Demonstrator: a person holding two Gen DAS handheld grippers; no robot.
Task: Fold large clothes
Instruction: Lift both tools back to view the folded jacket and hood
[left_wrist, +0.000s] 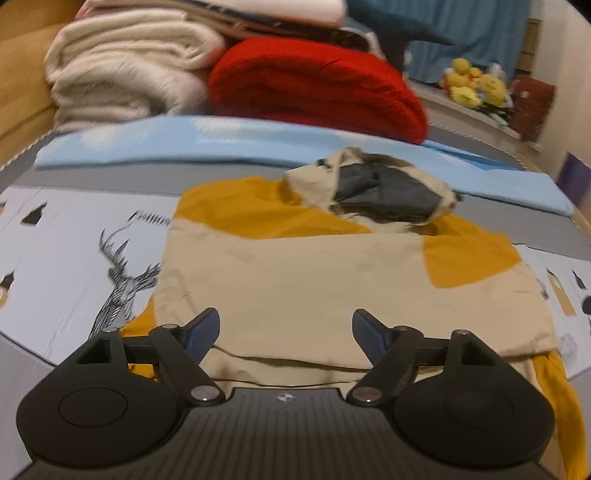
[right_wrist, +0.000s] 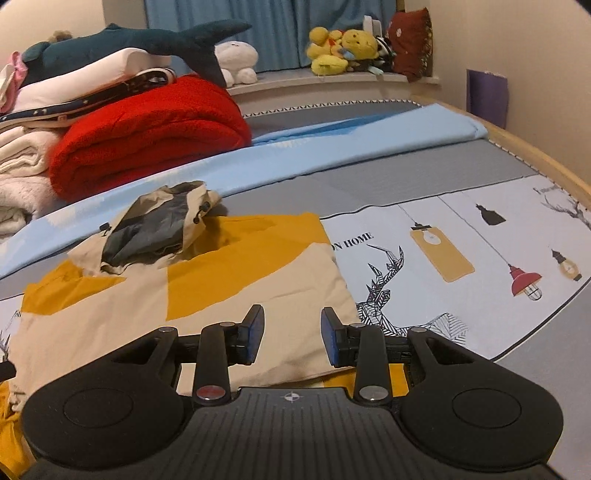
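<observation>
jacket (left_wrist: 303, 280): folded on bed (left_wrist: 66, 236), mid-frame, just beyond both claws
L claw (left_wrist: 286, 332): wide apart, empty
R claw (right_wrist: 292, 334): part open, nothing gripped

A home bedroom. A bed (right_wrist: 424, 177) with printed sheet carries folded blankets (right_wrist: 147, 133); plush toys (right_wrist: 340, 48) line a window ledge (right_wrist: 332, 79) below blue curtains (right_wrist: 277, 33).

smooth matt cloth jacket (left_wrist: 314, 280); fuzzy red blanket (left_wrist: 314, 85); printed cotton sheet (right_wrist: 461, 240).
</observation>
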